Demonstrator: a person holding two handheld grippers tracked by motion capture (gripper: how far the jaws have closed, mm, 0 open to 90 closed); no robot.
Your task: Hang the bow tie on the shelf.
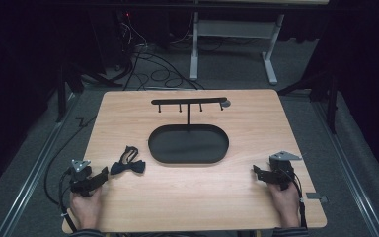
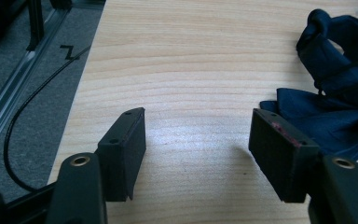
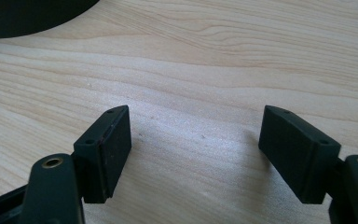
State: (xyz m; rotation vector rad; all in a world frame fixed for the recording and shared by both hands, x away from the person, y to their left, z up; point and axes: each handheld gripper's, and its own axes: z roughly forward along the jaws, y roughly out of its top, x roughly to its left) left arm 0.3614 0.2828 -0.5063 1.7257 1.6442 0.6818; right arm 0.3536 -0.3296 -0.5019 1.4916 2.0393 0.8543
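Pale wood surface (image 1: 128, 207) carries a dark blue bow tie (image 1: 128, 166) near its front left, just beside the left gripper (image 1: 100, 175), whose jaws stand wide with nothing between them. From the left gripper view, the bow tie (image 2: 335, 102) lies past the right-hand jaw, its strap bunched behind it. Across the surface, well apart, the right gripper (image 1: 256, 171) also gapes wide over bare wood. Seen from the high view, a black oval tray (image 1: 188, 144) with a hook rack (image 1: 188, 101) stands mid-surface; the right gripper view catches the tray's edge (image 3: 23, 16).
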